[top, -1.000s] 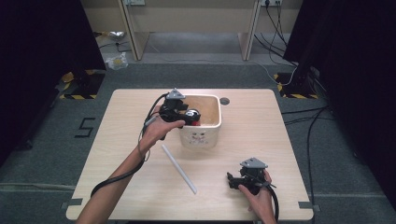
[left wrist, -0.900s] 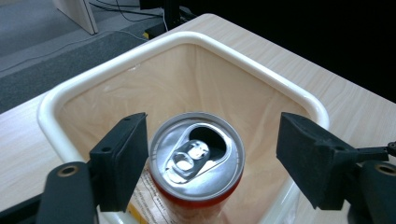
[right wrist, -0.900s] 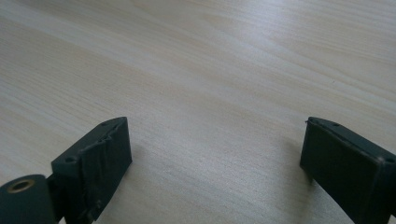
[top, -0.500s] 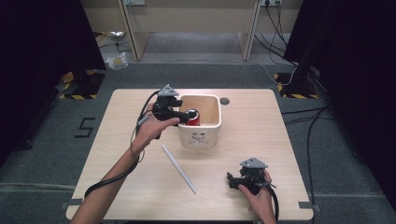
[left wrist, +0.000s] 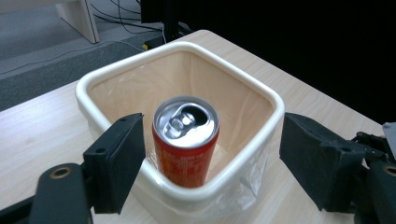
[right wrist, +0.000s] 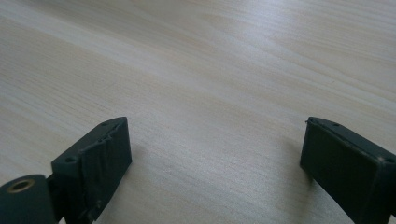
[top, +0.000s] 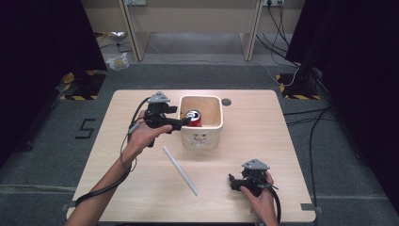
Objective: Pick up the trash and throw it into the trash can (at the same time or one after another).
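One red aluminium drink can (left wrist: 186, 140) with an opened silver top stands upright inside the single cream square plastic bin (left wrist: 116, 70), which is lined with a clear bag. The left gripper (top: 181, 123) hovers at the bin's left rim, its jaws just opened wide and released, nothing gripped. One white straight tube (top: 180, 170) lies on the wooden table (top: 263, 122). The right gripper (top: 234, 182) rests near the front edge, jaws spread, empty.

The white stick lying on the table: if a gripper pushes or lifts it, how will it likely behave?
The white stick looks thin, straight and probably light. If round, it may roll when pushed sideways. Lying flat on the table, it leaves little to grip, so jaws might slip. Pinched near one end, it would likely tilt.
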A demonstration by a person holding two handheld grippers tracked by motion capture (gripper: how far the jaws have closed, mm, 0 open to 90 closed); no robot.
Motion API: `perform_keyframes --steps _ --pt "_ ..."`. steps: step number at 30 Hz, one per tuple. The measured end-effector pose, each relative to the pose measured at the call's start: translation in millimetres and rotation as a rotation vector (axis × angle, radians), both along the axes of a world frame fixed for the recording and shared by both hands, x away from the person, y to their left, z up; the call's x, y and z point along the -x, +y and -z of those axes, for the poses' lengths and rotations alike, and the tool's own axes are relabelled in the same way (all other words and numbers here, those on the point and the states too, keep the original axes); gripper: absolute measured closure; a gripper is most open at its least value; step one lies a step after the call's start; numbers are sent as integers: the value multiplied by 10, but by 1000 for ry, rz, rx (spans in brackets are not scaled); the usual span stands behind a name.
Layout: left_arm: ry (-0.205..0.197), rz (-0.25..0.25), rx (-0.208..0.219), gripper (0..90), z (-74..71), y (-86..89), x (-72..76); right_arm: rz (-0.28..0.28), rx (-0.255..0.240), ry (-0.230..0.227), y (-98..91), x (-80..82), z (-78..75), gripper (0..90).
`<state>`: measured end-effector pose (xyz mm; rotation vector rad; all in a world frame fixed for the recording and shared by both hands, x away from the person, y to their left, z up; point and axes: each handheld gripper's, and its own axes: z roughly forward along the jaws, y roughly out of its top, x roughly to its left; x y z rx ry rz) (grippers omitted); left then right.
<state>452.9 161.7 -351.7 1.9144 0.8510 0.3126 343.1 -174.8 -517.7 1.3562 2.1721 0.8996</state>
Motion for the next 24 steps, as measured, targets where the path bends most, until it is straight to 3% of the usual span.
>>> perform_keyframes --steps 11,24 --pt "-18 -34 6 221 200 127 233 0 1 1 0 0 -1 88" --pt "-17 -95 -4 225 674 128 544 1 0 1 1 1 -1 88"
